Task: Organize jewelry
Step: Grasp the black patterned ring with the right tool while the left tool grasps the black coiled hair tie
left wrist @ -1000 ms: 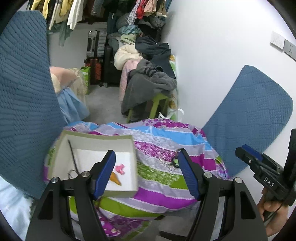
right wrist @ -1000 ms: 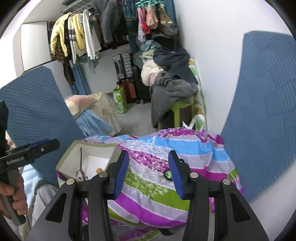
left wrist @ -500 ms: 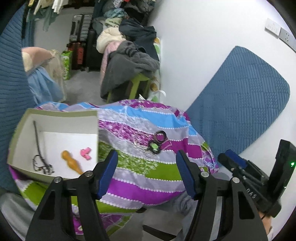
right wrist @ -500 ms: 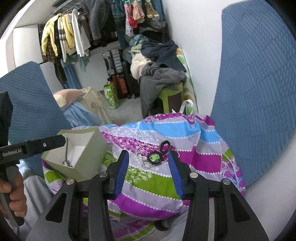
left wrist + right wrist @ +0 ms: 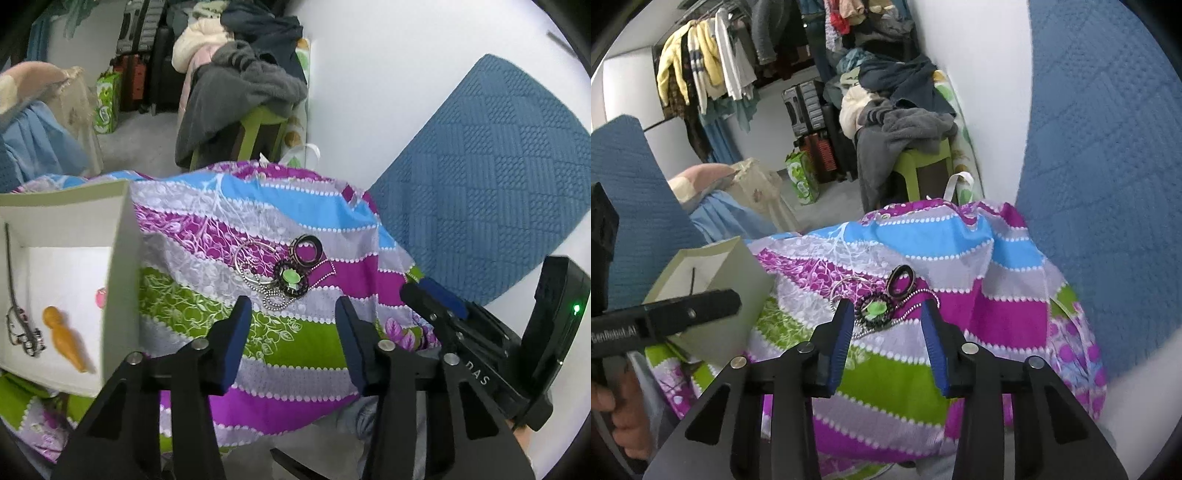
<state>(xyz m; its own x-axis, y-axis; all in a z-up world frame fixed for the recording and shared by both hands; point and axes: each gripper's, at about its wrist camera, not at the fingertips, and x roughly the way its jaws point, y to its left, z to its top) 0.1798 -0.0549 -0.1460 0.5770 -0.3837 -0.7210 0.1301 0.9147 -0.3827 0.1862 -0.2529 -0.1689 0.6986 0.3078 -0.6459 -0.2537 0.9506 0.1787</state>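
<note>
Big picture first: a striped cloth [image 5: 295, 354] in purple, green, blue and grey drapes over a rounded surface, with a quilted blue panel [image 5: 491, 192] far right against the white wall. At the left sits an open pale box [image 5: 122, 236], already holding a dark chain, an amber teardrop piece and something small and pink.

The jewelry pile [image 5: 284, 273] lies mid-cloth, right of the box: thin silver hoops [image 5: 255, 258], a dark oval bangle [image 5: 306, 251], a black frilly piece with a green centre [image 5: 290, 278] and a ball chain [image 5: 280, 301] trailing near. It all overlaps, so one pull likely drags the neighbours.

Now the tools. The left gripper [image 5: 291, 332] hangs just near of the pile, jaws closing with nothing between them. The right gripper [image 5: 886, 332] frames the green-centred piece from its own view, jaws also narrowing, empty; whether its tips reach the cloth, I can't say through this lens.

Handling, as I read it: everything is light. The bangle is stiff and easiest, pinched across its rim. The hoops are thin and slippery, the chain limp and likely to snag, so take it at a bunched spot. The soft cloth may get nipped too.

Lettering: "GenRobot.AI" on the left tool, "DAS" on the right one.
</note>
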